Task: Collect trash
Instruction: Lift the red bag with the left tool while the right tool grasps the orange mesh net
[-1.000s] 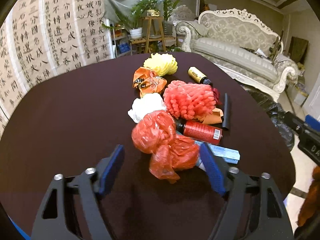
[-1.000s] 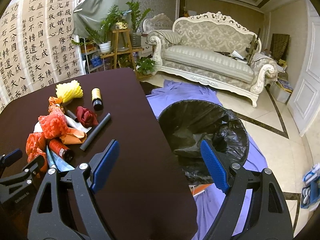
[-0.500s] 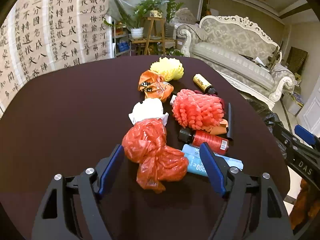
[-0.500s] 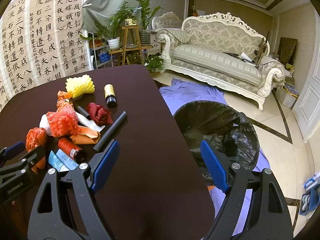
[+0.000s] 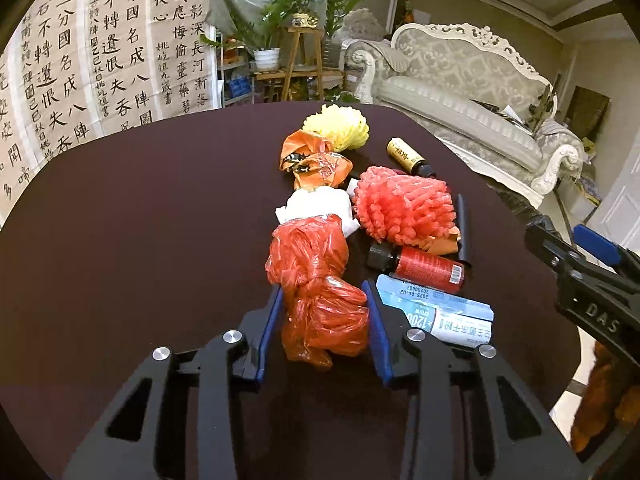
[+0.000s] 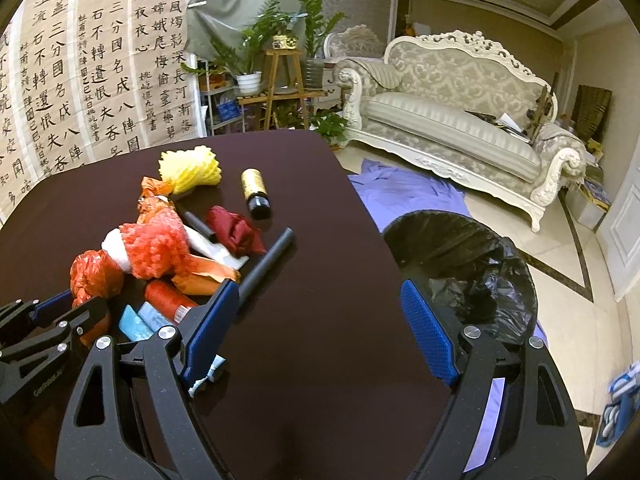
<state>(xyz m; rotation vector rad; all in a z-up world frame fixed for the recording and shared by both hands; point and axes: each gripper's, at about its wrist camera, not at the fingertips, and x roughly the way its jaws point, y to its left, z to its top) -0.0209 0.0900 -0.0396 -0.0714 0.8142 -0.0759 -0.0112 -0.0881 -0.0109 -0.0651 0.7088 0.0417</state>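
**Left gripper closing on red bag; right gripper wide and empty**

Left wrist view. The left gripper (image 5: 325,312) points down at the dark table (image 5: 140,240). Its jaws are closing, and the red bag (image 5: 320,280) lies between them. Both blue pads sit against the near lobe of the bag; the far lobe extends beyond the fingertips. The bag rests on the table. Landmark: the red bag. Touching its far end is a white wad (image 5: 316,206). Right of the wad lies a red foam net (image 5: 404,208). Just right of the bag lie a red bottle (image 5: 424,268) and, nearer the camera, a blue-white packet (image 5: 436,312). Farther off lie an orange wrapper (image 5: 316,164), a yellow foam net (image 5: 338,128) and a gold bottle (image 5: 406,154). A black tube (image 5: 462,224) lies right of the red net. The right gripper (image 5: 576,244) shows at the right edge.

Right wrist view. The right gripper (image 6: 320,316) hangs over the table edge with jaws wide apart and nothing between the pads. The bag (image 6: 94,274) is at the left, with the left gripper (image 6: 52,316) at it. A maroon wad (image 6: 236,226) lies well right of the bag, past the foam net. A bin (image 6: 472,264) lined in black stands on the floor beside the table, far right of the bag.
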